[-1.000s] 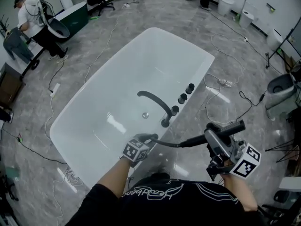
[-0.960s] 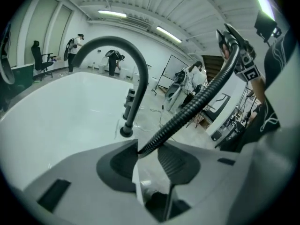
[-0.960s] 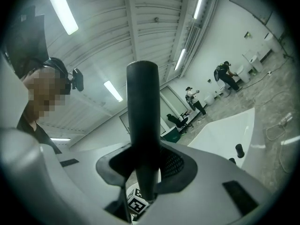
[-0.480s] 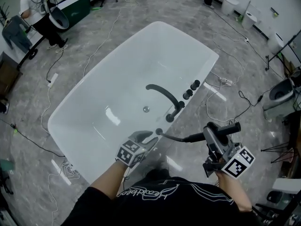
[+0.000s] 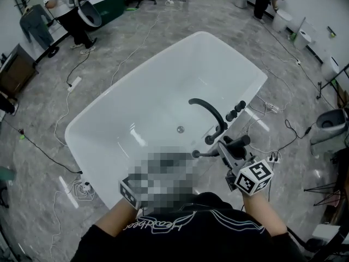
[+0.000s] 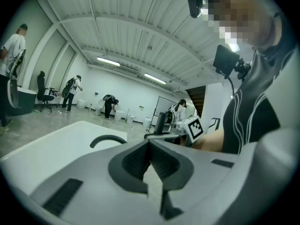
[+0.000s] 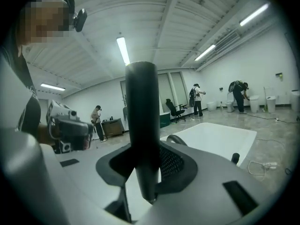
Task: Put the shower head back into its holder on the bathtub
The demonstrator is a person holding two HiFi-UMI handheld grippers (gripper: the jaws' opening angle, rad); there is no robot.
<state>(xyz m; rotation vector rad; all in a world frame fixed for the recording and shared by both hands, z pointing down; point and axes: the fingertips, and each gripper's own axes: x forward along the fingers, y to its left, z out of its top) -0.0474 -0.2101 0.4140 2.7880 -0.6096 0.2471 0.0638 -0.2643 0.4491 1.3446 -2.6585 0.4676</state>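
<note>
- Two jaws of the left gripper (image 6: 150, 159) sit pressed together in the left gripper view. They have just closed, with nothing between them, so this gripper is empty.
- Same view: white bathtub (image 6: 56, 146) at lower left, black curved spout (image 6: 107, 139) just past its rim.
- Right gripper view: right gripper (image 7: 144, 170) jaws stand partly apart, clamped on the shower head (image 7: 141, 116). Its black handle stands upright between the pads, frame centre.
- Same view: bathtub (image 7: 220, 138) at centre right, spout (image 7: 176, 138) peeking out beside the handle.
- Head view: right gripper (image 5: 229, 149) at lower centre-right, holding the shower head (image 5: 210, 153) roughly level, free end toward frame left.
- Shower head hangs over the bathtub (image 5: 136, 108) near rim, just below the base of the spout (image 5: 210, 113). Can't pick out the holder.
- Three black knobs (image 5: 237, 109) in a row on the rim, right of the spout.
- Left gripper at lower left, mostly under a mosaic patch.
- Cables (image 5: 65, 100) trail over the grey floor (image 5: 43, 146); people (image 5: 68, 4) at upper left.
</note>
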